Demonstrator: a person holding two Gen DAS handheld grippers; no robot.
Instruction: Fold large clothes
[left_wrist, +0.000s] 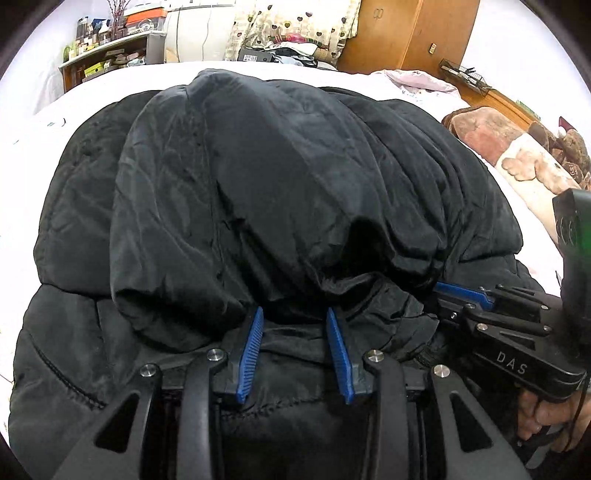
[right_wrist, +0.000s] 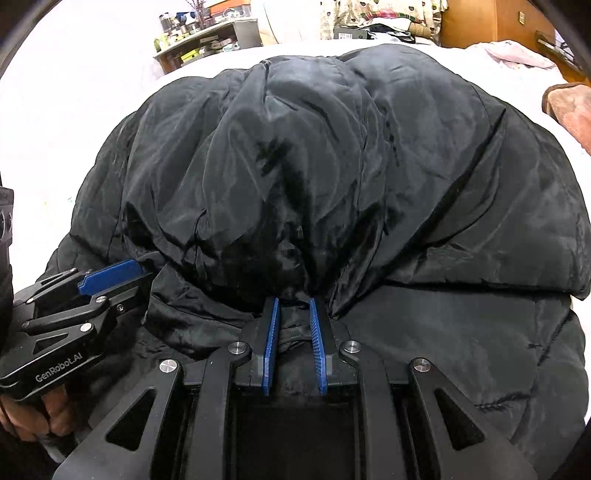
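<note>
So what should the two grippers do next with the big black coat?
Probably carry the pinched edge forward, away from the person. Both the left gripper and right gripper clamp bunched fabric of the black coat, whose raised fold sits over the bed.

**Your bed and what lies on it**

You work over a bed (left_wrist: 33, 155) under a white sheet. A black padded jacket (left_wrist: 280, 177) lies bunched across its middle, covering most of it. At your right edge a brown and cream plush blanket (left_wrist: 517, 155) rests on it, and a crumpled pale pink cloth (left_wrist: 417, 79) lies at the far right corner.
</note>
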